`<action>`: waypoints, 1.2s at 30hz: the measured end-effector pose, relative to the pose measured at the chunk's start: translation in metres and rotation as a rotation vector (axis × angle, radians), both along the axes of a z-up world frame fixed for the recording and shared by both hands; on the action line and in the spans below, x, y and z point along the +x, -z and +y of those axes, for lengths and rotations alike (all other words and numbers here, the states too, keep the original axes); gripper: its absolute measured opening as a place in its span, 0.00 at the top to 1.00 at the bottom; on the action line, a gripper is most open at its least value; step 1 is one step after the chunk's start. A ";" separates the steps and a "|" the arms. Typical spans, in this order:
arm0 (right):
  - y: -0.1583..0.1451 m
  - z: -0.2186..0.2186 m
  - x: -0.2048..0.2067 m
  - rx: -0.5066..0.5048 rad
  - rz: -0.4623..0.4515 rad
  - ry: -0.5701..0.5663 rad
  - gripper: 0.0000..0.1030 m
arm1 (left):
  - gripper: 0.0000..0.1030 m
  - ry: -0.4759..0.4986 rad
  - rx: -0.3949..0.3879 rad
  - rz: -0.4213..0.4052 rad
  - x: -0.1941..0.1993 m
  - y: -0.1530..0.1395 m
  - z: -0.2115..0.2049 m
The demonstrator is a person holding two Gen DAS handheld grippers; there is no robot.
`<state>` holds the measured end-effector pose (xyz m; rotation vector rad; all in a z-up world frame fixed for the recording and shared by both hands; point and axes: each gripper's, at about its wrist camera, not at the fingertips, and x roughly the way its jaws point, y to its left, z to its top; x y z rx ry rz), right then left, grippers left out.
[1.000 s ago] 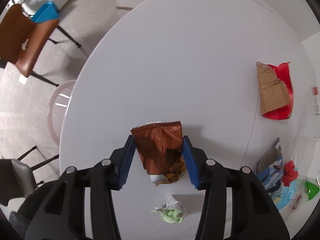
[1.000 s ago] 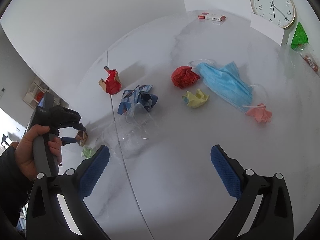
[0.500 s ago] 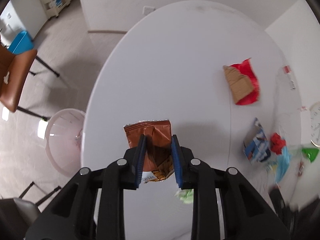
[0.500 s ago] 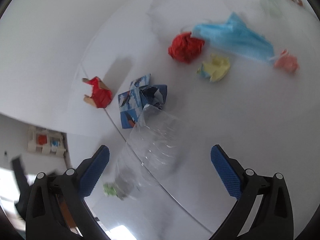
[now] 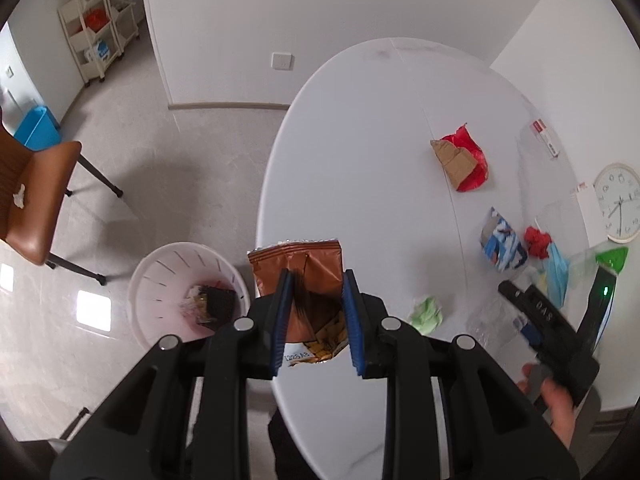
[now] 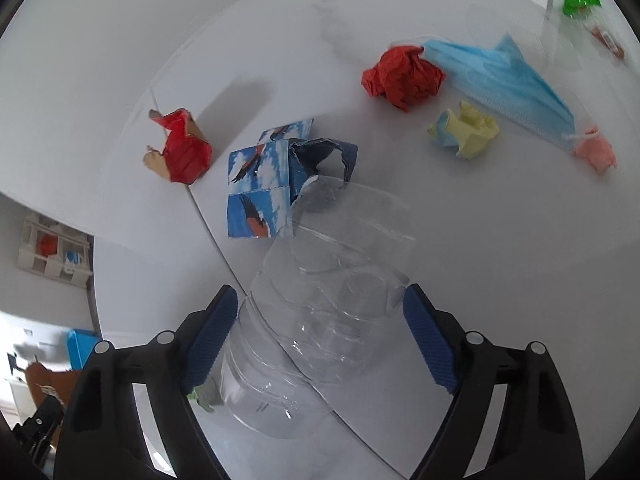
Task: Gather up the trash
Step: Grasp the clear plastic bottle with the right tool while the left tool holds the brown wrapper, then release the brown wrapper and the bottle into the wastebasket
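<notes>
My left gripper [image 5: 316, 312] is shut on a brown snack bag [image 5: 310, 272] and holds it in the air at the table's edge, beside a white trash basket [image 5: 160, 268] on the floor. My right gripper [image 6: 320, 328] is open, its blue pads on either side of a clear plastic bottle [image 6: 328, 292] lying on the white table [image 6: 460, 264]; whether the pads touch it I cannot tell. The right gripper also shows in the left wrist view [image 5: 520, 316].
On the table lie a red cardboard scrap [image 6: 180, 148], a blue bird-print carton [image 6: 276, 184], a red paper ball [image 6: 404, 74], a yellow wad [image 6: 464, 130], a blue face mask [image 6: 500, 76], a green wad [image 5: 426, 312]. A brown chair [image 5: 32, 200] stands on the left.
My left gripper closed on the brown bag and lifted it toward the table's edge near the basket. My right gripper moved down to the clear bottle, which now lies between its pads.
</notes>
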<state>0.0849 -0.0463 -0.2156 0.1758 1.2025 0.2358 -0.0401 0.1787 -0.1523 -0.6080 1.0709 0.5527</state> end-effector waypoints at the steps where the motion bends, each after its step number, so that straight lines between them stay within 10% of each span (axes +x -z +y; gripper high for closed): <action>1: -0.002 -0.002 -0.002 -0.001 -0.009 0.000 0.19 | 0.76 0.005 0.006 0.001 -0.005 -0.002 0.000; 17: -0.136 0.024 -0.144 0.029 -0.308 -0.340 0.24 | 0.75 0.058 0.088 -0.001 -0.078 -0.019 0.025; 27: -0.127 0.116 -0.210 0.026 -0.267 -0.572 0.23 | 0.74 0.085 0.037 0.160 -0.098 0.121 0.100; 32: -0.119 0.147 -0.230 -0.027 -0.232 -0.633 0.23 | 0.27 0.077 -0.047 0.222 -0.101 0.194 0.130; 36: -0.112 0.167 -0.244 -0.049 -0.219 -0.654 0.23 | 0.17 0.110 -0.073 0.271 -0.102 0.229 0.139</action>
